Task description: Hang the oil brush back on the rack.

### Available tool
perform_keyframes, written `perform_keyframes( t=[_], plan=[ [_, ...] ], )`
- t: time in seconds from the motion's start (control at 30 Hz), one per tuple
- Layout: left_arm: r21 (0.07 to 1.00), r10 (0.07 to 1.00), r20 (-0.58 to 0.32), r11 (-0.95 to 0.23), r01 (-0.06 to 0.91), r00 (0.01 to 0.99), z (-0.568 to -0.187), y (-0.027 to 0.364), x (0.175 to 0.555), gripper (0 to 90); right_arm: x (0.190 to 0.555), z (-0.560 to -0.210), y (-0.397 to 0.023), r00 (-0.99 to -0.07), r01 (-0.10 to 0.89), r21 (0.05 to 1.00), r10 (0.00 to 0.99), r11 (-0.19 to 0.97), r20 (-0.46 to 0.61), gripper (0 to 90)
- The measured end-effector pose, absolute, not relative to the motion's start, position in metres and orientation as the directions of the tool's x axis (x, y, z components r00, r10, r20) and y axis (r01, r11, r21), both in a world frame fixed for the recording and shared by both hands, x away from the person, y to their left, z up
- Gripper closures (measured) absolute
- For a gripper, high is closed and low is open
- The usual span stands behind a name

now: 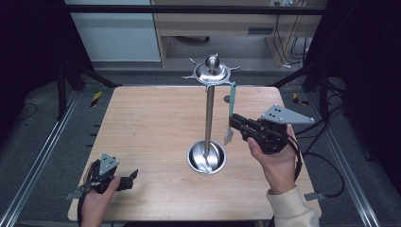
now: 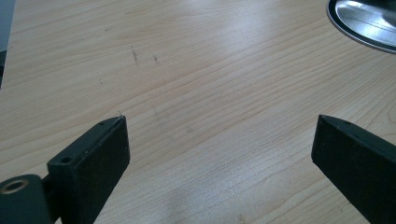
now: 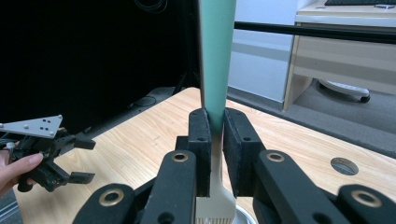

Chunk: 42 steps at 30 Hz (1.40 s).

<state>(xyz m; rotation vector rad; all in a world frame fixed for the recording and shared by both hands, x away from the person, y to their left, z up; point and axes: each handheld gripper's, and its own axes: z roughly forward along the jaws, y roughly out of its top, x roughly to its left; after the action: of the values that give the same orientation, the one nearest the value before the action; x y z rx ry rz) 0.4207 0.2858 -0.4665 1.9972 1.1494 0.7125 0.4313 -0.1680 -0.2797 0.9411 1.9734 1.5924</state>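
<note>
A steel rack (image 1: 209,111) with a ring of hooks on top stands in a round steel base (image 1: 206,158) at the middle of the wooden table (image 1: 151,127). My right gripper (image 1: 234,125) (image 3: 215,122) is shut on a teal-handled brush (image 1: 231,101) (image 3: 215,60), held upright with its white head (image 1: 228,137) down, just right of the pole. The handle's top reaches up near a hook; I cannot tell whether they touch. My left gripper (image 1: 134,176) (image 2: 219,140) (image 3: 88,158) rests open at the table's near left corner, with bare wood between its jaws. The base's rim (image 2: 364,25) shows ahead of it.
A small round hole (image 1: 227,99) (image 3: 344,165) sits in the table behind the rack. Metal rails (image 1: 42,156) run along both sides of the table, with cables on the floor at the right. A wooden desk (image 1: 236,23) stands beyond the far edge.
</note>
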Motion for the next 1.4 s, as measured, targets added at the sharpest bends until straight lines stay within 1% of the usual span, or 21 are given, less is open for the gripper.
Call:
perform_keyframes(
  t=[0.6, 0.83, 0.97, 1.2, 1.4],
  plan=[
    [0.798, 0.885, 0.106, -0.347, 0.493, 0.453, -0.466, 0.286, 0.421, 3.9, 0.431, -0.277, -0.170, -0.675, 0.235, 0.964, 0.734, 0.121, 0.073, 81.3],
    [0.798, 0.885, 0.107, -0.348, 0.492, 0.452, -0.466, 0.286, 0.421, 3.9, 0.427, -0.273, -0.175, -0.669, 0.234, 0.963, 0.741, 0.132, 0.061, 78.8],
    [0.798, 0.885, 0.106, -0.347, 0.493, 0.453, -0.466, 0.286, 0.421, 3.9, 0.426, -0.271, -0.178, -0.653, 0.230, 0.962, 0.757, 0.149, 0.039, 75.1],
    [0.798, 0.885, 0.106, -0.347, 0.492, 0.453, -0.466, 0.286, 0.421, 3.9, 0.425, -0.271, -0.185, -0.604, 0.251, 0.954, 0.796, 0.161, 0.025, 59.9],
    [0.798, 0.886, 0.105, -0.347, 0.493, 0.452, -0.466, 0.286, 0.421, 3.9, 0.427, -0.274, -0.192, -0.576, 0.272, 0.947, 0.817, 0.170, 0.019, 50.9]
  ],
)
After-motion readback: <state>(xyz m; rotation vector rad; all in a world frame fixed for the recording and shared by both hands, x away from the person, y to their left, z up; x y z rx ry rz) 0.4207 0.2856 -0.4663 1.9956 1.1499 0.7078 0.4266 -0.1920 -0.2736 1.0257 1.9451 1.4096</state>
